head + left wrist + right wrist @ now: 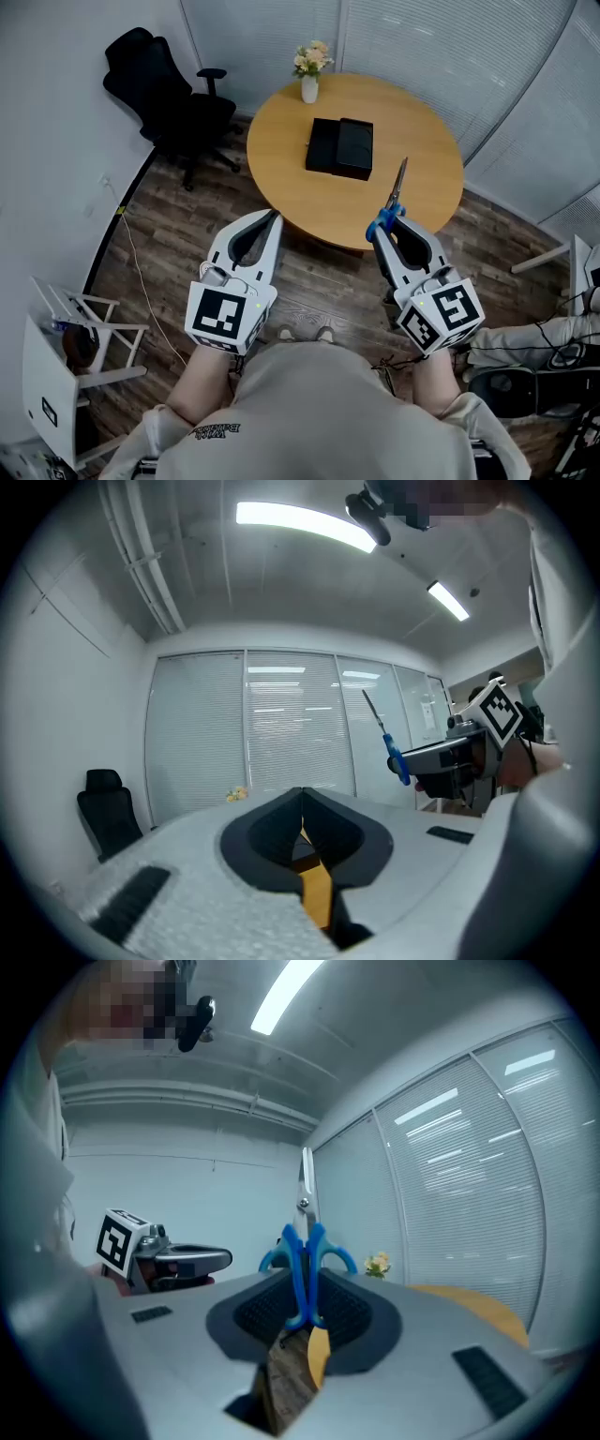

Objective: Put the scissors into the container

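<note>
My right gripper (pixel 382 228) is shut on the blue handles of a pair of scissors (pixel 395 195), held over the near edge of the round wooden table (pixel 412 141); the steel blades point up and away. In the right gripper view the scissors (pixel 303 1251) stand upright between the jaws. A black container (pixel 339 147) lies at the middle of the table, apart from both grippers. My left gripper (pixel 275 217) is shut with nothing in it, hovering over the floor just short of the table edge. The left gripper view shows its closed jaws (pixel 302 799) and the scissors (pixel 386 741) off to the right.
A white vase of flowers (pixel 310 67) stands at the table's far edge. A black office chair (pixel 161 89) is at the far left, a white rack (pixel 66 366) at the near left. Cables and gear lie on the floor at the right (pixel 562 347).
</note>
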A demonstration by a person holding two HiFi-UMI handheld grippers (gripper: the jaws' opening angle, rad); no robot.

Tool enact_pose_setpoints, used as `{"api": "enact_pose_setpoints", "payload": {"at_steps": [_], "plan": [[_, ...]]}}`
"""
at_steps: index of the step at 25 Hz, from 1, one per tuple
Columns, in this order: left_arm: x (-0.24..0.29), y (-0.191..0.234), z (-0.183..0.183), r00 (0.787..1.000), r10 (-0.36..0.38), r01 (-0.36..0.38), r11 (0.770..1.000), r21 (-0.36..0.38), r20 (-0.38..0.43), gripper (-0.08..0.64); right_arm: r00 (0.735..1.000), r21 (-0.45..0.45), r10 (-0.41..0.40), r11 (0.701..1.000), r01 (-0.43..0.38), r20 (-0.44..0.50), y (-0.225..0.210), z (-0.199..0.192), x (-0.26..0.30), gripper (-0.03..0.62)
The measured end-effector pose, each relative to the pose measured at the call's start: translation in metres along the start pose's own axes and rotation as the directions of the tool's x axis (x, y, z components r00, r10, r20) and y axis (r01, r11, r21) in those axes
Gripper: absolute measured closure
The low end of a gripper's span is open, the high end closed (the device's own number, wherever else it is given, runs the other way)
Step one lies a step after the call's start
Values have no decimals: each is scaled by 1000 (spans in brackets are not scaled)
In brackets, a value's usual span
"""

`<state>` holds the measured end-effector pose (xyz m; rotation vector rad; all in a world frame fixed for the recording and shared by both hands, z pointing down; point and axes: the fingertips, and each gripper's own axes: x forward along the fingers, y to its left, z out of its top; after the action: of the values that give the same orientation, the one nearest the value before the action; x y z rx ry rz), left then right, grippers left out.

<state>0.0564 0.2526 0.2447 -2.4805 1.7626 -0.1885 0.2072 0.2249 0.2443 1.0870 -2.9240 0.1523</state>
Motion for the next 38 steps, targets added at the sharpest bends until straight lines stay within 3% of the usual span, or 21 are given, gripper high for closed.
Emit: {"api": "enact_pose_setpoints", "payload": {"at_steps": [38], "plan": [[26,-41,-24,993,111,-110,993,32,-41,538,991,18,132,991,-132,-2,-37,-31,-7,499]]}}
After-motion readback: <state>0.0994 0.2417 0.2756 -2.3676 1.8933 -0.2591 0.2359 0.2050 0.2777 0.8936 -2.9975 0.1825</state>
